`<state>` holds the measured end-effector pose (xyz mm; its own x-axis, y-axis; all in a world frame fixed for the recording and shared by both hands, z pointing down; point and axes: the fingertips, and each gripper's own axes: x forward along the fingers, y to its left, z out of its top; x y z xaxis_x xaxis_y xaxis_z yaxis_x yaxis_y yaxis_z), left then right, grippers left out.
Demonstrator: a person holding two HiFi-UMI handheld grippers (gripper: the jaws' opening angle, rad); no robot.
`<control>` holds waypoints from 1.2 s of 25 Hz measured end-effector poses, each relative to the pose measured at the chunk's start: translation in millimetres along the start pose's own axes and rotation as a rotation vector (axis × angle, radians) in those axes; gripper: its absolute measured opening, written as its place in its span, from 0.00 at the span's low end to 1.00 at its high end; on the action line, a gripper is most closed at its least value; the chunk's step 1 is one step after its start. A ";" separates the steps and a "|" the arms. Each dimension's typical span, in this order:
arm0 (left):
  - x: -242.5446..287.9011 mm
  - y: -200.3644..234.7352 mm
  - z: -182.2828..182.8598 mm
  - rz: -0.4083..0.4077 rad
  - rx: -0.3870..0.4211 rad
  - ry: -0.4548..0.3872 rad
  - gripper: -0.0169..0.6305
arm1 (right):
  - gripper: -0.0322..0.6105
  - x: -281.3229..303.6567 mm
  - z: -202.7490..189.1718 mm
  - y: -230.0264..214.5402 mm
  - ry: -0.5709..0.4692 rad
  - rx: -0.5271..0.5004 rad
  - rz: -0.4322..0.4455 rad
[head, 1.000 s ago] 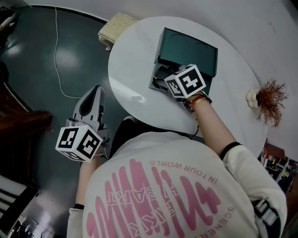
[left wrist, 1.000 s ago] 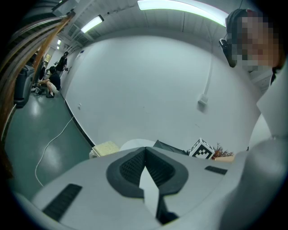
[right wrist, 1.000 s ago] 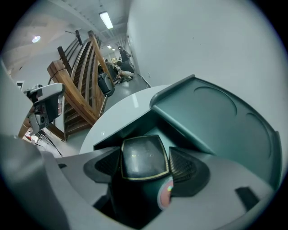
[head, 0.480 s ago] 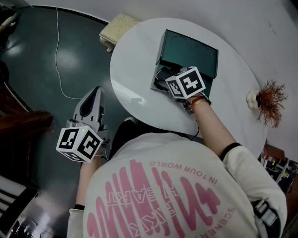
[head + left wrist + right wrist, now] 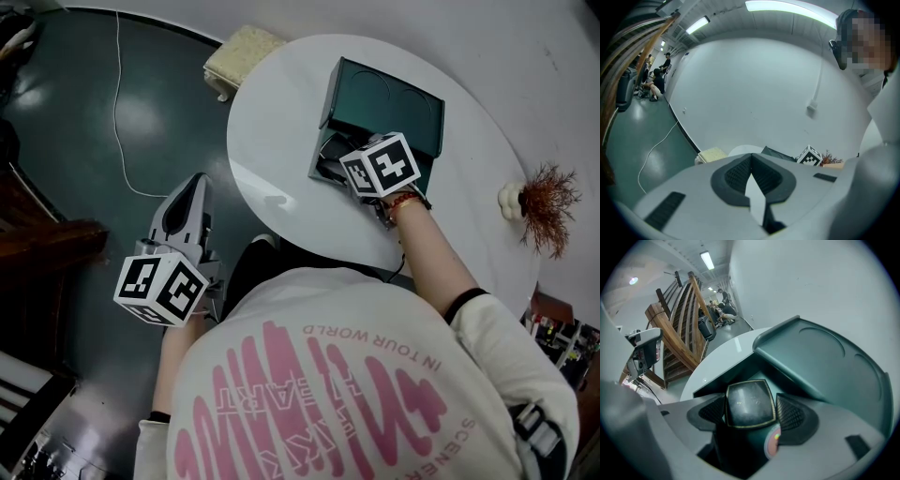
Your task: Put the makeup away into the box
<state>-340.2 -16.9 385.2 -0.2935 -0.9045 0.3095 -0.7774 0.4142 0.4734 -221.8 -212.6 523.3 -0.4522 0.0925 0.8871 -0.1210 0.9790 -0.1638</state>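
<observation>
1. Floor [image 5: 66, 159], dark green. It takes up all the room left of the box [image 5: 424, 171]. It has not changed since a second ago. A thin white cable [image 5: 116, 94] trails across it, well apart from the box.

2. Table [image 5: 281, 112], round and white. The whole view has slid a touch to the right since the earlier frames; the table itself has not shifted. Bare tabletop lies open left and right of the box. The near rim curves just beside your right wrist.

3. Box, green. It sits where it did, on the half of the table farther from you. Its lid [image 5: 398, 101] stands open on the far side, so the way in is from the near side.

4. Left gripper [image 5: 192, 192]. You still hold it off the table, over the floor and well left of the box, as before. The left gripper view shows its jaws pressed together with nothing between them.

5. Right gripper [image 5: 337, 161]. It remains at the box's open mouth and has not moved. Its jaws are spread wide and pinch the makeup case.

6. Cushion [image 5: 242, 52], cream. It lies beyond the table's edge, up and left of the box.

7. Dried plant [image 5: 547, 199]. It is well right of the box, by the table's rim.

8. Makeup case [image 5: 749, 401], dark and square with a gold rim. It is clamped between the right pads, over the box's interior and in front of the lid.
</observation>
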 end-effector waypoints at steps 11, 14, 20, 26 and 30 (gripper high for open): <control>-0.2 6.3 -1.9 -0.016 -0.007 0.006 0.03 | 0.58 -0.3 -0.8 4.9 0.005 -0.004 0.011; 0.6 5.4 -1.9 -0.025 -0.004 0.009 0.03 | 0.58 -0.9 -1.9 4.5 -0.002 0.006 0.008; -2.6 5.8 -0.3 -0.031 0.002 0.008 0.03 | 0.58 -5.3 0.3 5.1 -0.022 0.015 -0.012; -1.1 3.0 1.0 -0.048 0.008 0.008 0.03 | 0.58 -10.5 -2.5 4.2 -0.052 0.028 -0.043; -0.5 2.2 3.8 -0.063 0.019 0.009 0.03 | 0.57 -11.6 -0.1 5.1 -0.072 0.041 -0.054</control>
<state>-343.8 -15.8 382.9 -0.2384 -0.9279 0.2866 -0.8046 0.3540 0.4768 -217.1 -208.6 512.2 -0.5067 0.0251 0.8618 -0.1820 0.9740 -0.1353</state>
